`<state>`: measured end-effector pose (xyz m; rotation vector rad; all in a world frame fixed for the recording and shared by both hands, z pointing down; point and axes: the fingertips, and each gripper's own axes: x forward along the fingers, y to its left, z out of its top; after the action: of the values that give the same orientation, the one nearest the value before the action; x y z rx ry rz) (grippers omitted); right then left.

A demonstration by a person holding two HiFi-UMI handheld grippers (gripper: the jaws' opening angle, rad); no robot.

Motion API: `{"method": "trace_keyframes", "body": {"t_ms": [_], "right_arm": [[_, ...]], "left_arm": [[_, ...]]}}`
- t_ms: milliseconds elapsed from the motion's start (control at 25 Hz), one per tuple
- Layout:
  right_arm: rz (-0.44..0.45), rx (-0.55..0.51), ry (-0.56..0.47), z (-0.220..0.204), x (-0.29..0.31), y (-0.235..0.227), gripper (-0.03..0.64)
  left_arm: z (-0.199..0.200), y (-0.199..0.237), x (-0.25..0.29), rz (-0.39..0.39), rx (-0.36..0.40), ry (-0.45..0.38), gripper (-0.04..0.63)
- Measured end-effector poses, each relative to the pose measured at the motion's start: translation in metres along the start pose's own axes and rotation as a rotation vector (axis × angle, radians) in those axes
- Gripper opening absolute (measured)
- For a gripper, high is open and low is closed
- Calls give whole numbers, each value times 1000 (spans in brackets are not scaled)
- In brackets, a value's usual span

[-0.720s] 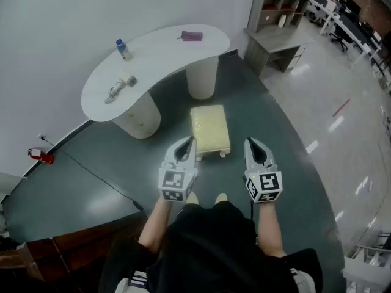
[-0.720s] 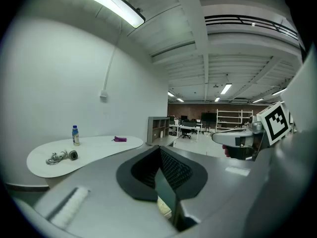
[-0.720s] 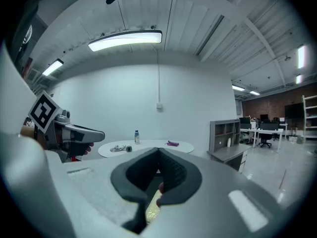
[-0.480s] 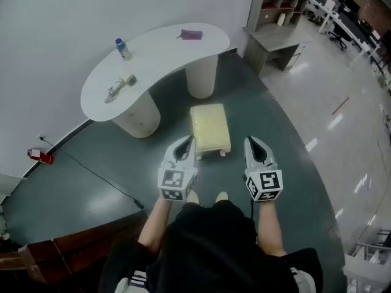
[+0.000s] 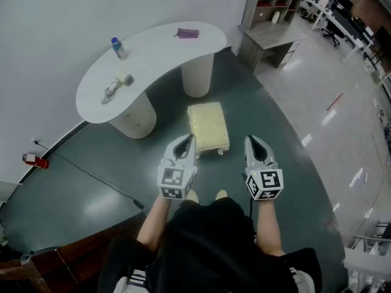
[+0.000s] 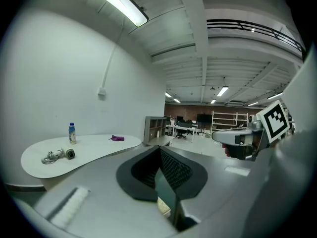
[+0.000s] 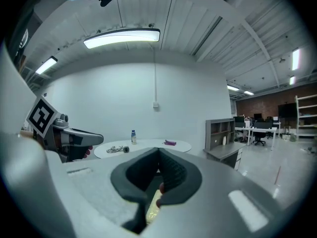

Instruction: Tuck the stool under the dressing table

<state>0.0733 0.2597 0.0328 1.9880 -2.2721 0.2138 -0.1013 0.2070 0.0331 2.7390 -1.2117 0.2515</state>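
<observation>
Grey floor ahead: the stool (image 5: 208, 126) stands clear of the dressing table (image 5: 160, 54), nothing tucked yet. I hold left gripper (image 5: 187, 141) and right gripper (image 5: 252, 143) closed, empty, short of it.

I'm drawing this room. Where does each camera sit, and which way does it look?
Head view: on the person's head, looking steeply down at the stool and dressing table; arms, left gripper, right gripper show.
Left gripper view: on the left gripper, looking along its shut jaws toward the dressing table; right gripper at right.
Right gripper view: on the right gripper, facing the dressing table; left gripper at left.
Both gripper views share the bottle and dressing table.
</observation>
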Motion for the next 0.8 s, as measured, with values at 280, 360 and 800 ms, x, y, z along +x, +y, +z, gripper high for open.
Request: {"method": "trace_keyframes", "body": {"t_ms": [280,360,800], "right_arm": [[-23,9,9,-6,7,19,2],[-31,14,14,-10,11,20,2],[-2,19,40,-12,70,-33,2]], "left_arm": [[-3,16,2,-30,-3,-4,6],[-6,19,6,-37,0,7,6],[-6,25,83,-15,-34,29,6]]}}
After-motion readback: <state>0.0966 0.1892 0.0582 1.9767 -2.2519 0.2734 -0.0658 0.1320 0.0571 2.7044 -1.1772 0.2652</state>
